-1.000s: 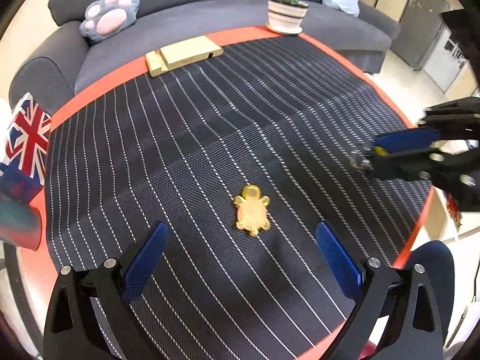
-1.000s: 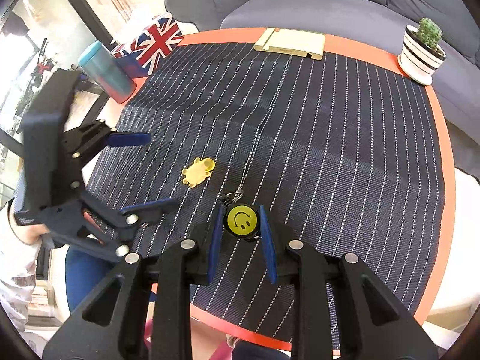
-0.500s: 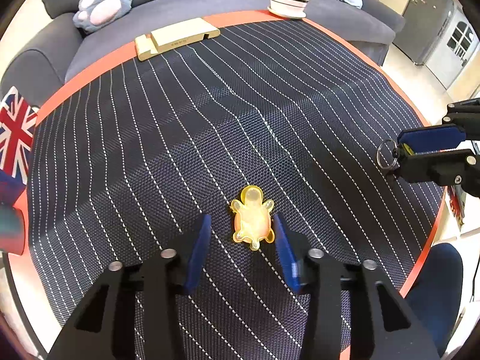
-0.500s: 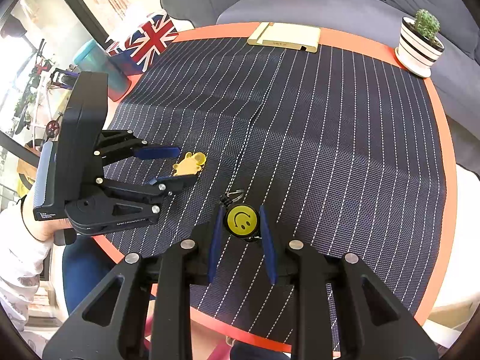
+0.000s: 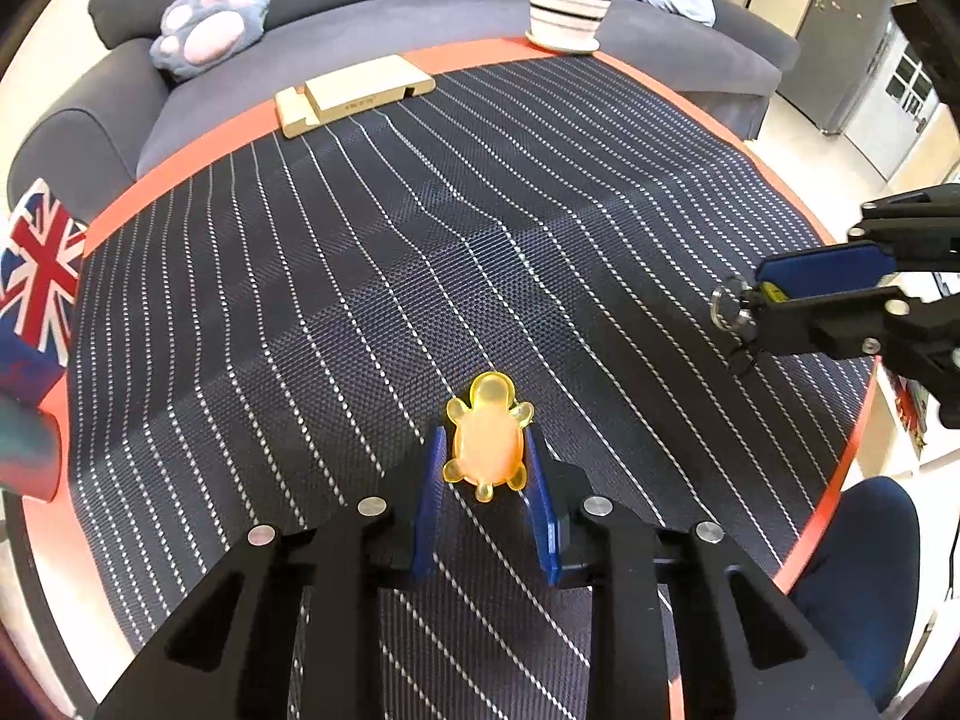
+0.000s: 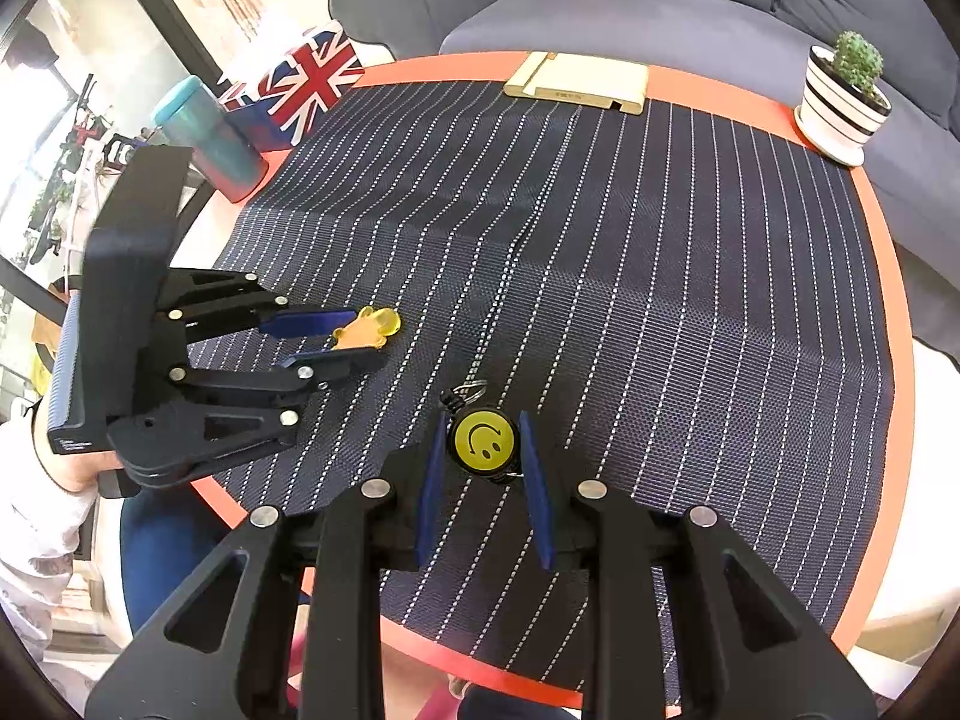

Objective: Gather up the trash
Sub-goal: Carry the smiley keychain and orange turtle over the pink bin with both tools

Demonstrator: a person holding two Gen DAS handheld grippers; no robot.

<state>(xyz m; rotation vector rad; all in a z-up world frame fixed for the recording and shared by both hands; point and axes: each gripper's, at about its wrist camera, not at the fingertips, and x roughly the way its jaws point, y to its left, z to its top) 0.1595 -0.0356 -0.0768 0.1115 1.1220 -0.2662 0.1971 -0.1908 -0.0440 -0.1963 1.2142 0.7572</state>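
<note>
Our left gripper (image 5: pixel 485 456) has just been closing on the turtle toy (image 5: pixel 487 437), head pointing away along its fingers, while our right gripper (image 6: pixel 483 450) clamps the smiley keychain (image 6: pixel 483 440).

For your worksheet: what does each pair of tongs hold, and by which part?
Left tongs: orange turtle, by its sides. Right tongs: smiley keyring, by its disc's edges.

Both tools share one build: the left gripper (image 5: pixel 485 462) and the right gripper (image 6: pixel 483 450) have matte black skeletal frames with triangular cut-outs, round silver pivot screws, and flat blue pads (image 5: pixel 427 498) lining the fingers. The left gripper has a boxy black body with small white lettering. The person wears a pale patterned sleeve (image 6: pixel 27 546) and blue trousers (image 5: pixel 864 576).
</note>
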